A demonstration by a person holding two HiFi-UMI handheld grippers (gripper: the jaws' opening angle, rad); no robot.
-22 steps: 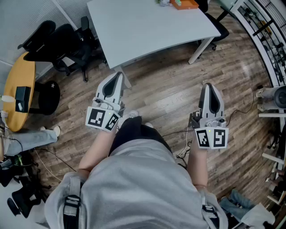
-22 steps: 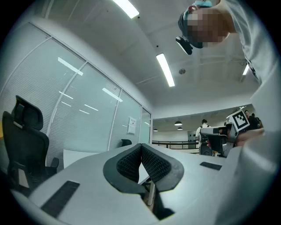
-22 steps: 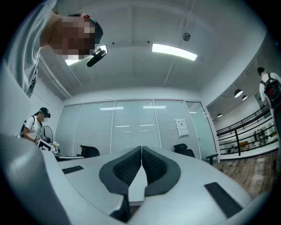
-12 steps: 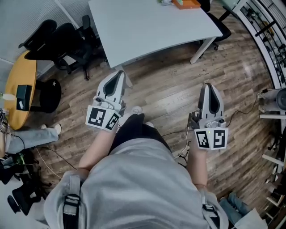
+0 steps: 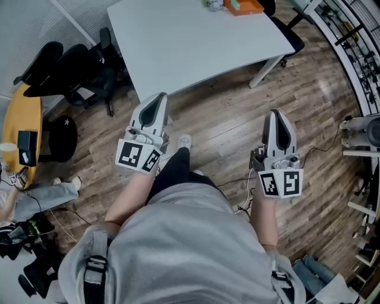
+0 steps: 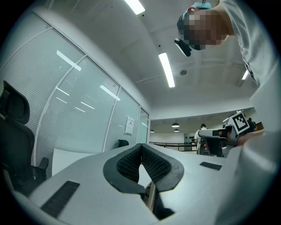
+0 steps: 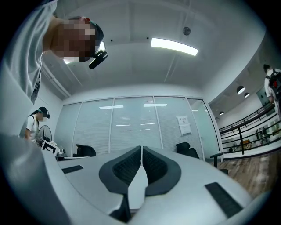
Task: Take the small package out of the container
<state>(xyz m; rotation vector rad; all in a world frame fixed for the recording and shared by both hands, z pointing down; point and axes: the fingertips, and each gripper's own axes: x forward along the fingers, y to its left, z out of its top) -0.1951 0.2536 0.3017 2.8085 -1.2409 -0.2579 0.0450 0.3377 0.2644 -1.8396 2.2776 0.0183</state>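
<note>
The shallow orange container, its small package too small to make out, sat at the far edge of the white rectangular tabletop, while off that tabletop's near side, over the brown plank floor, the left claw and right claw were both closed and empty.

The right gripper has its jaws pressed together, the dark ribbed pads meeting at the tips with nothing between them. Beyond them stands a frosted glass partition bearing a paper notice, with black office chairs in front of it. A long ceiling light glows overhead, a person in a cap stands at far left, and a railing runs along the right.
</note>
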